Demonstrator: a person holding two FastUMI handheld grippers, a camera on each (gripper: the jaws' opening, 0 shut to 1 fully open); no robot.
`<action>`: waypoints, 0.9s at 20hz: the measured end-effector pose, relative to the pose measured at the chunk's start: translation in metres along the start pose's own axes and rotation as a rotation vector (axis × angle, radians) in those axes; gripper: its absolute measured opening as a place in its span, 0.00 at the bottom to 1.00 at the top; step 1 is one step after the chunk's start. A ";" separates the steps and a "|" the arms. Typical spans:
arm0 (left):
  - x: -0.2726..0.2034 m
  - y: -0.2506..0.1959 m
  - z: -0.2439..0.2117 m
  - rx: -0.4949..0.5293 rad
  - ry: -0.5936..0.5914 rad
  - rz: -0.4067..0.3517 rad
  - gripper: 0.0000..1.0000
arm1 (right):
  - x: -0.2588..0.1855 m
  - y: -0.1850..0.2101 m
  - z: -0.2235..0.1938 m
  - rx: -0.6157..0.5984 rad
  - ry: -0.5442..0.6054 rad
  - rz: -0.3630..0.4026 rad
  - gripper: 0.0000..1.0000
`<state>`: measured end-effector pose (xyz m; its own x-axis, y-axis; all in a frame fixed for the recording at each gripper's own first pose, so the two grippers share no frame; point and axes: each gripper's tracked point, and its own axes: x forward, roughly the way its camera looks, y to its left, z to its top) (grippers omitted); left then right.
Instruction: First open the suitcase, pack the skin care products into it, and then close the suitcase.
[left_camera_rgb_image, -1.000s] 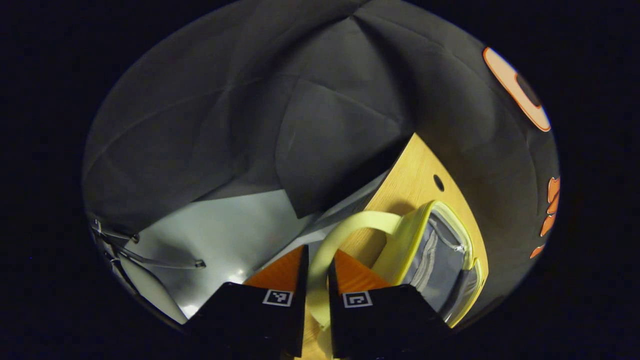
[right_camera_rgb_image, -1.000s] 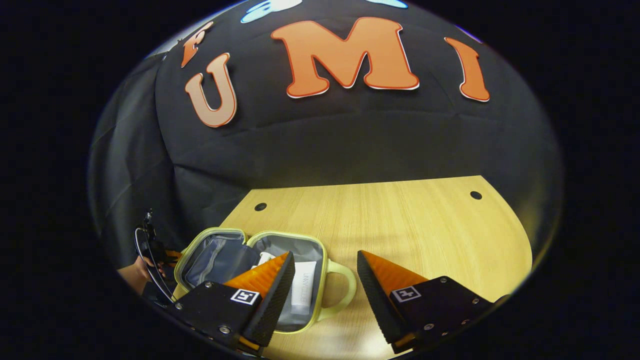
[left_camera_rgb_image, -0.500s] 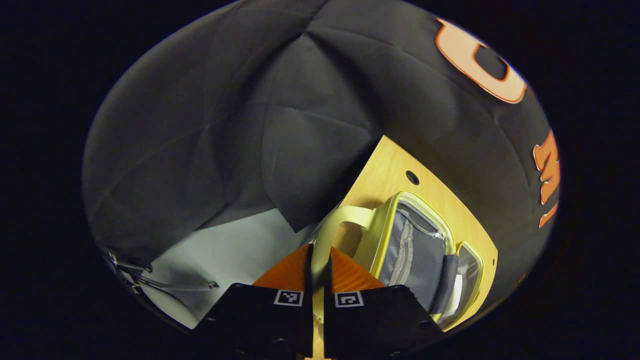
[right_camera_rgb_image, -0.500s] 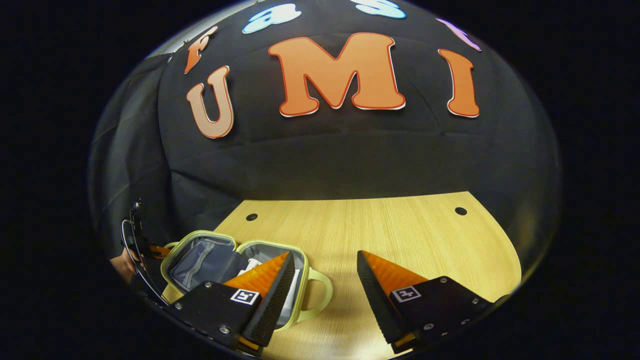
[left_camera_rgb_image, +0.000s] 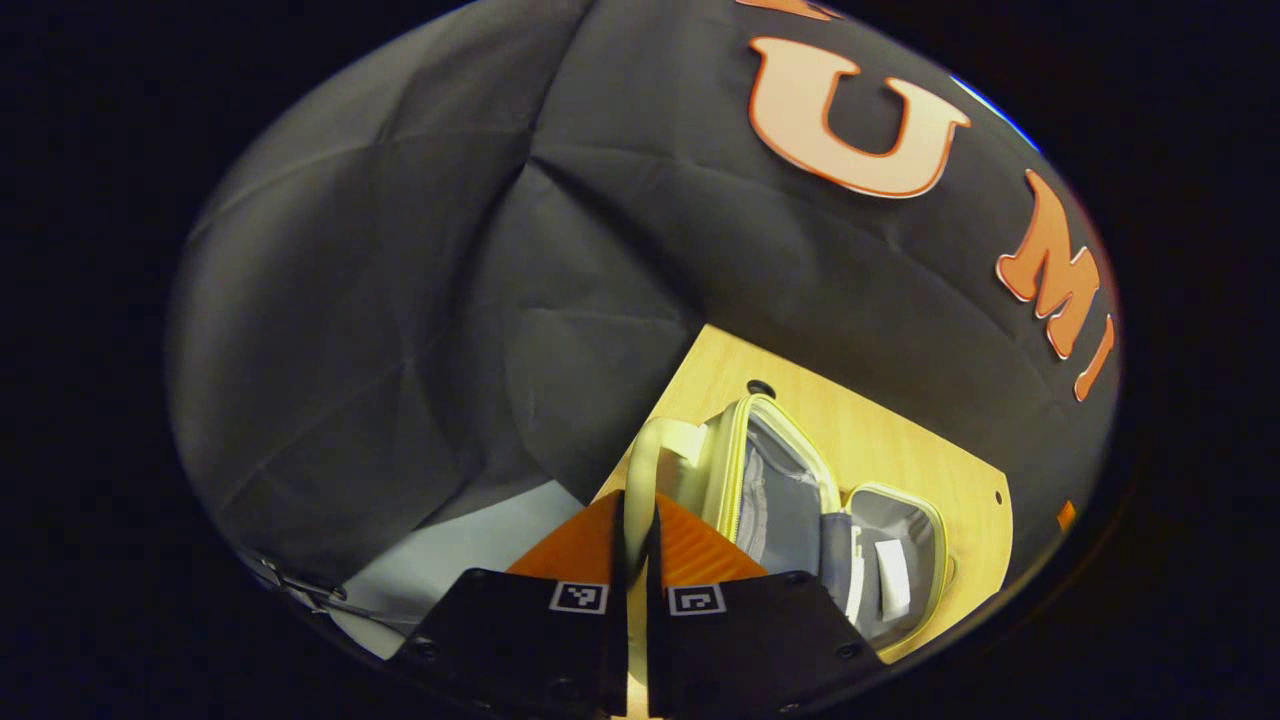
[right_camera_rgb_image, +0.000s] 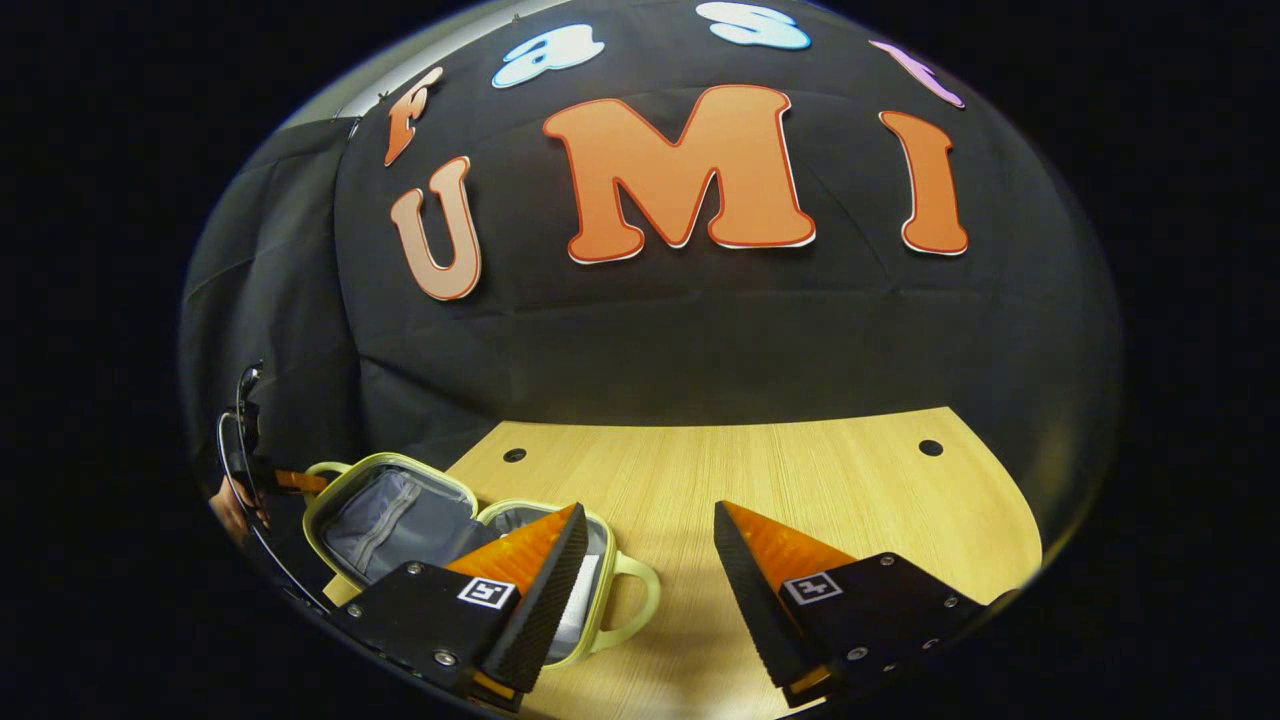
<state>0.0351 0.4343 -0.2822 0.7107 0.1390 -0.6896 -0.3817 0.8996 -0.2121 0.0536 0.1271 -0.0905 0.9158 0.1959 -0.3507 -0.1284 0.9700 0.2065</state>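
In the left gripper view, the left gripper (left_camera_rgb_image: 634, 540) is clamped on the pale handle (left_camera_rgb_image: 640, 480) of the suitcase lid (left_camera_rgb_image: 775, 490), which stands partly raised on the wooden table (left_camera_rgb_image: 900, 450). Beyond the lid lies the base half (left_camera_rgb_image: 900, 560) holding what looks like a white tube (left_camera_rgb_image: 892, 578), though it is small here. In the right gripper view, the right gripper (right_camera_rgb_image: 650, 560) hangs with jaws wide apart and empty, just right of the suitcase (right_camera_rgb_image: 400, 510). If the thin handle slips from the pinch, the lid could drop back open; with the base unheld, the case may skid.
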 end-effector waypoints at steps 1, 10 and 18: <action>-0.007 -0.006 0.007 0.006 -0.021 -0.006 0.08 | 0.000 -0.002 0.003 0.002 -0.006 0.002 0.82; -0.064 -0.110 0.045 0.118 -0.117 -0.147 0.07 | -0.008 -0.024 0.000 -0.043 -0.003 0.013 0.85; -0.098 -0.218 0.042 0.204 -0.139 -0.292 0.08 | -0.014 -0.044 -0.004 -0.026 -0.007 0.022 0.85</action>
<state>0.0733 0.2422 -0.1398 0.8510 -0.0930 -0.5169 -0.0361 0.9715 -0.2342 0.0446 0.0818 -0.0982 0.9152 0.2160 -0.3403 -0.1578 0.9689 0.1906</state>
